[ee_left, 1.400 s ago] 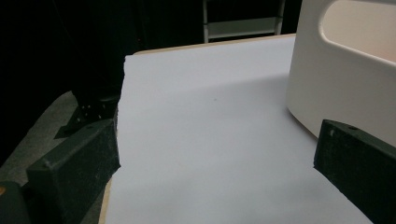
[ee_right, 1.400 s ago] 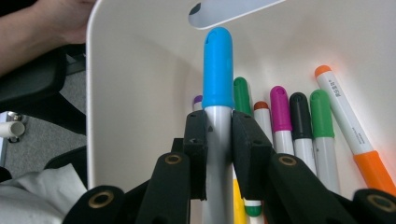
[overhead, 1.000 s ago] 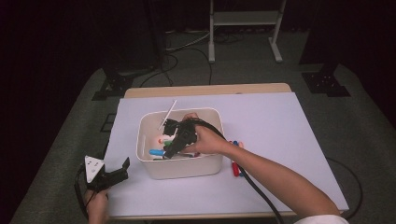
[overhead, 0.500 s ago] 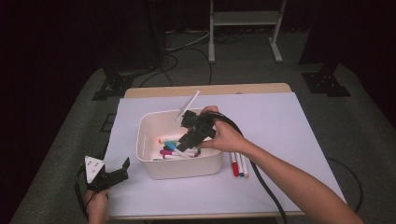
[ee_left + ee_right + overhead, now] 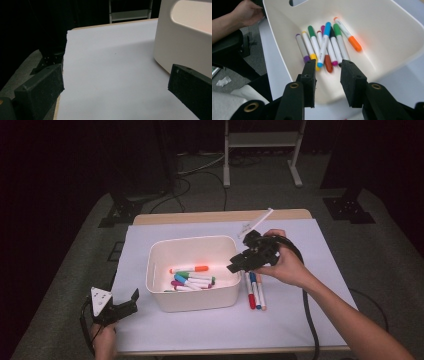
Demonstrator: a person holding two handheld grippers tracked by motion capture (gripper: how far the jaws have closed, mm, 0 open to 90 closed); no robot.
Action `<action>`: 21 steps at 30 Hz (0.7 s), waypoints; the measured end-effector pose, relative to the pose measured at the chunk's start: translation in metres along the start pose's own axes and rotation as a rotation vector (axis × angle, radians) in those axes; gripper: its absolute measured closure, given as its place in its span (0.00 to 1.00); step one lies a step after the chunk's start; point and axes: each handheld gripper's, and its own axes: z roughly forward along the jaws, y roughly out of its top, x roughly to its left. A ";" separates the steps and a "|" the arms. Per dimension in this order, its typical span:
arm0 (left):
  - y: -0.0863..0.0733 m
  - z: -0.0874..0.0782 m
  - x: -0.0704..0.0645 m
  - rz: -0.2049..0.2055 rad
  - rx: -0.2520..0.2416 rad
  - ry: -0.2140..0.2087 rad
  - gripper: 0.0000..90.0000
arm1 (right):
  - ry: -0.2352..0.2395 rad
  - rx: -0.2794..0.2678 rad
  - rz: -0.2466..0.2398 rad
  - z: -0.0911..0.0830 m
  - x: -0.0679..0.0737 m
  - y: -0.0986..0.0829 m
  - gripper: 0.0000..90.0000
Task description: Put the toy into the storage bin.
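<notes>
Right now the right gripper [image 5: 239, 264] hangs just over the white bin's [image 5: 190, 301] right rim with its jaws apart and empty, coloured markers [image 5: 324, 45] lying inside, while the left gripper [image 5: 127, 304] rests wide open at the table's near-left corner.

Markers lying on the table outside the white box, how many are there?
3. A red marker, a blue marker and another red marker lie side by side just right of the white box, below the right gripper.

The right hand-held gripper [image 5: 239, 264] is held up on an outstretched forearm, its jaws parted and empty, while the left hand-held gripper [image 5: 129, 301] sits low, jaws wide apart.
</notes>
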 end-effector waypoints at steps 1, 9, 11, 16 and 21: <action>0.000 0.000 0.000 0.000 0.000 0.000 0.00 | -0.006 -0.008 0.012 -0.005 -0.002 -0.006 0.71; 0.000 0.000 0.000 0.001 0.001 0.002 0.00 | -0.043 -0.046 0.072 -0.028 -0.017 -0.047 0.70; 0.000 0.001 0.000 0.000 -0.001 0.001 0.00 | -0.050 -0.047 0.098 -0.027 -0.022 -0.057 0.70; 0.000 0.000 0.000 -0.001 -0.002 0.001 0.00 | -0.074 -0.028 0.146 -0.010 -0.034 -0.082 0.68; 0.000 0.000 0.000 0.001 0.001 0.000 0.00 | -0.092 0.002 0.191 0.012 -0.046 -0.102 0.66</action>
